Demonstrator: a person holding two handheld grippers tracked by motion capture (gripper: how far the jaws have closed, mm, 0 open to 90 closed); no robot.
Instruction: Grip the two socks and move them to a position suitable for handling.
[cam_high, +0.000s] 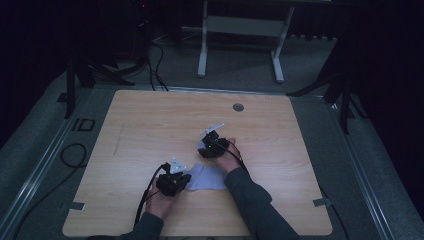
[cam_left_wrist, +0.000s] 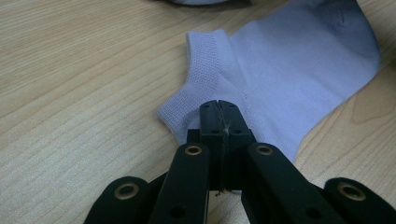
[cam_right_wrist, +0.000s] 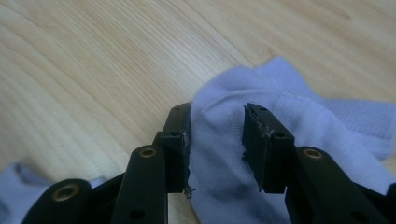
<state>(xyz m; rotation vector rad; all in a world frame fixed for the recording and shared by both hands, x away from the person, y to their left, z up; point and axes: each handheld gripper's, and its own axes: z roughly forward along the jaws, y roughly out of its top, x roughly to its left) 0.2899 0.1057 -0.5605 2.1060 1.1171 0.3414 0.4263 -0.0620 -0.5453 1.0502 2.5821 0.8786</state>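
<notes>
Left gripper (cam_left_wrist: 218, 116), jaws closed, pins the sock (cam_left_wrist: 289, 70) at lower centre; right gripper (cam_right_wrist: 217, 140) straddles it half-open, ungripped, so handling has barely begun.

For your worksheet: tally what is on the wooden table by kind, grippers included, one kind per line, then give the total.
Sock: 1
Grippers: 2, left gripper and right gripper
Total: 3

It looked like a recording lab; a wooden table (cam_high: 150, 115) stood on grey carpet (cam_high: 30, 135), black-curtained, cables (cam_high: 157, 65) trailing.
</notes>
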